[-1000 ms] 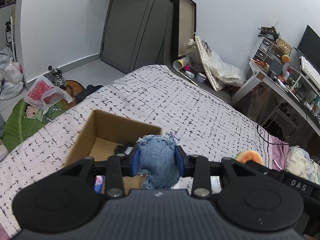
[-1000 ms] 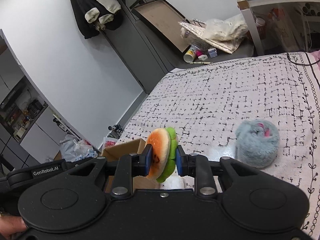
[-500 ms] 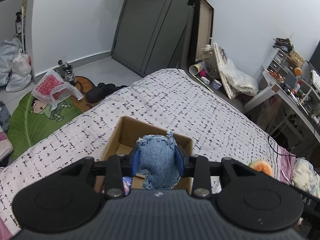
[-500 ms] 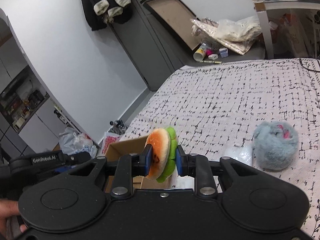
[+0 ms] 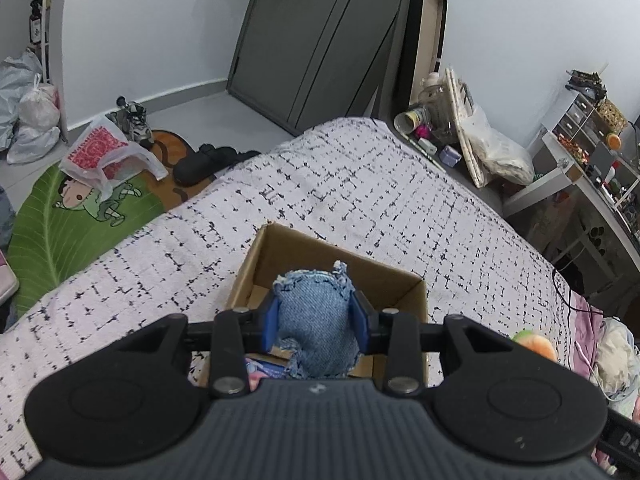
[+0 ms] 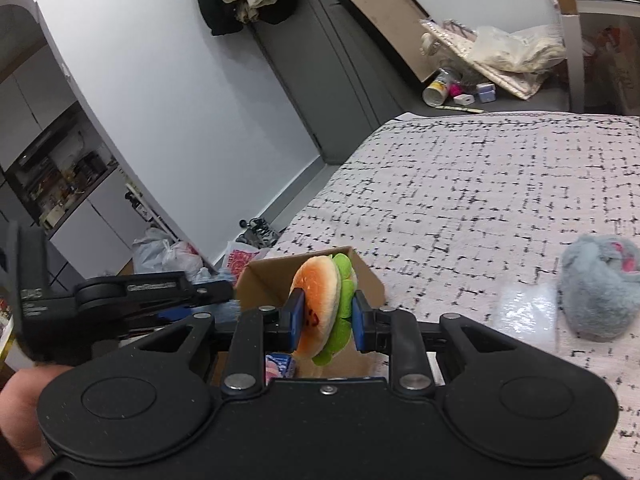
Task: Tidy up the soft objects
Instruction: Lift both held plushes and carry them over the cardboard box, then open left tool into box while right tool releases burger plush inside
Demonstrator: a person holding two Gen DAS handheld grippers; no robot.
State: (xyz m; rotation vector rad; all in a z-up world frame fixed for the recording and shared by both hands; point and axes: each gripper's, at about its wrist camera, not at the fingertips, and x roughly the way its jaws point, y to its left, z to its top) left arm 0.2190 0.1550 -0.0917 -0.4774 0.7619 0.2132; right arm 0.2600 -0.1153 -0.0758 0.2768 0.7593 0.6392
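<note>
My left gripper [image 5: 316,322] is shut on a blue denim soft toy [image 5: 316,320] and holds it over the open cardboard box [image 5: 320,248] on the bed. My right gripper [image 6: 326,318] is shut on an orange and green burger plush [image 6: 324,304], just over the same box [image 6: 370,280]. The left gripper's body [image 6: 120,296] shows at the left of the right wrist view. The burger plush also shows at the right of the left wrist view [image 5: 534,342]. A grey fluffy toy [image 6: 598,284] lies on the bed to the right.
A clear plastic bag [image 6: 524,316] lies beside the grey toy. A colourful packet [image 6: 280,366] lies in the box. The bed's patterned cover [image 5: 360,184] stretches ahead. A desk [image 5: 580,176] stands right; bags and shoes [image 5: 132,128] lie on the floor left.
Both grippers have moved left towards the box with their toys still held. The box now lies straight under the denim toy and under the burger plush.
</note>
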